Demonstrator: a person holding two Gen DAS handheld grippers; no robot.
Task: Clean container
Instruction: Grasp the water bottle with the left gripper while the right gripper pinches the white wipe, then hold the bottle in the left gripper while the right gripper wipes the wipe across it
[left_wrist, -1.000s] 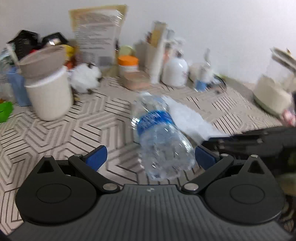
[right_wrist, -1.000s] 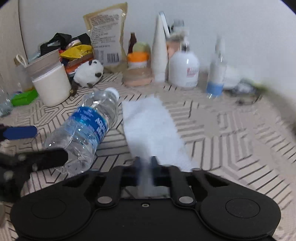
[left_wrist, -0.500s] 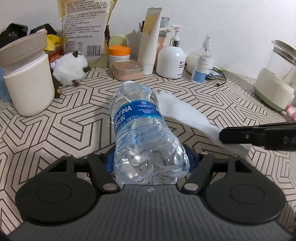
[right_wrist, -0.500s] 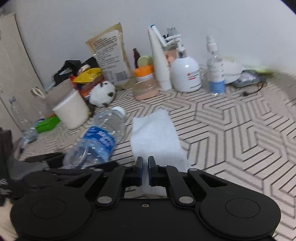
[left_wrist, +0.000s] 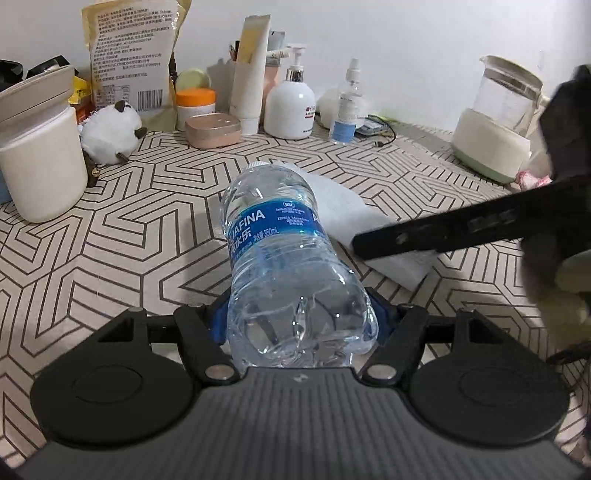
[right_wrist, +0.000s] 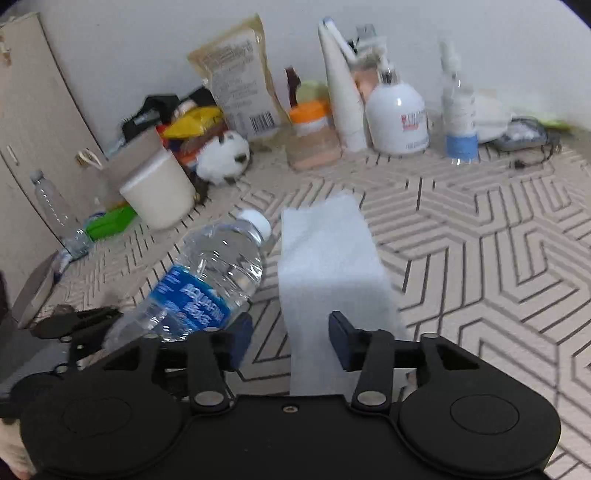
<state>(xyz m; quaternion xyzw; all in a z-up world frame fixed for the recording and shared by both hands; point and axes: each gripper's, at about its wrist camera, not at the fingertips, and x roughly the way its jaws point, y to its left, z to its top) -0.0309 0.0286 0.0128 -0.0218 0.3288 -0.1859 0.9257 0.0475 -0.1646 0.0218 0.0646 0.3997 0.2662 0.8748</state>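
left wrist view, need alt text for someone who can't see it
The left gripper is shut on the base of a clear water bottle with a blue label, cap pointing away over a geometric-patterned table. A white cloth lies just beyond it, the right gripper's black finger reaching over it. Toiletries and a kettle line the wall.

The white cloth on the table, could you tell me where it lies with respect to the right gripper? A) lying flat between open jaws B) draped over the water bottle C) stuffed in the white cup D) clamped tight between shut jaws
A: the white cloth lies flat on the patterned table, running between the right gripper's parted jaws, which have just been opening.
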